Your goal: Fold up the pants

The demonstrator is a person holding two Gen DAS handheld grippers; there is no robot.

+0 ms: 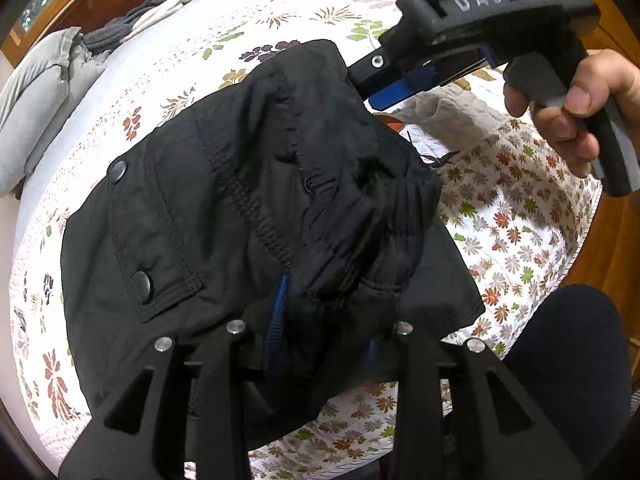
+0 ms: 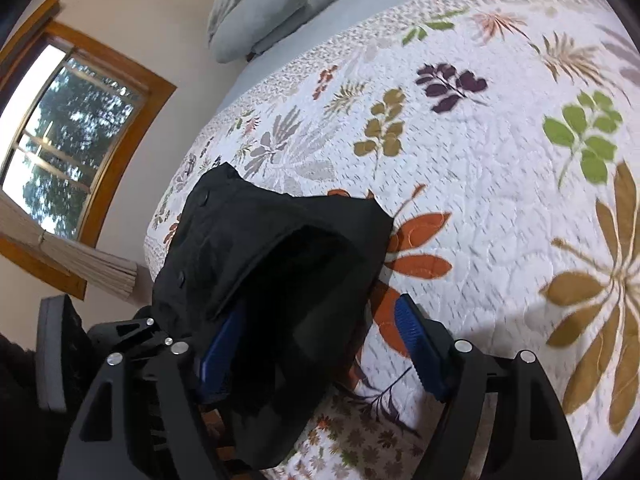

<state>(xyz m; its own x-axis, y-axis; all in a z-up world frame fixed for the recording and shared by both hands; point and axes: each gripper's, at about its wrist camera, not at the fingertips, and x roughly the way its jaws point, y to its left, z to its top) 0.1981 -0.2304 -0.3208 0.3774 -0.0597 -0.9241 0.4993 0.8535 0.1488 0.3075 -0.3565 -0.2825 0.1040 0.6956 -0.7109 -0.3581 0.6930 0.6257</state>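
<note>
Black fabric: pants (image 1: pixel 256 216) lie bunched on the quilt, directly ahead of the left gripper and reaching across to the right gripper
Snap buttons: two round snaps (image 1: pixel 119 171) sit on a pocket flap, left of the left gripper's line
Left gripper (image 1: pixel 320 332): jaws narrow, with gathered waistband cloth between the blue pads; whether the pads still press on it I cannot tell
Right gripper (image 2: pixel 320 344): jaws stand wide apart; a fold of the pants drapes over its left blue pad (image 2: pixel 218 354), while the right pad (image 2: pixel 420 348) is bare and clear of the cloth, over the quilt
Hand (image 1: pixel 568 120): wraps the right gripper's handle, up and to the right of the left gripper
Quilt (image 2: pixel 480 160): white with printed leaves and flowers, spreading ahead and right of the right gripper
Pillows (image 2: pixel 260 12): grey, far ahead of the right gripper at the bed's end
Window (image 2: pixel 60 140): wood-framed, left of the right gripper
</note>
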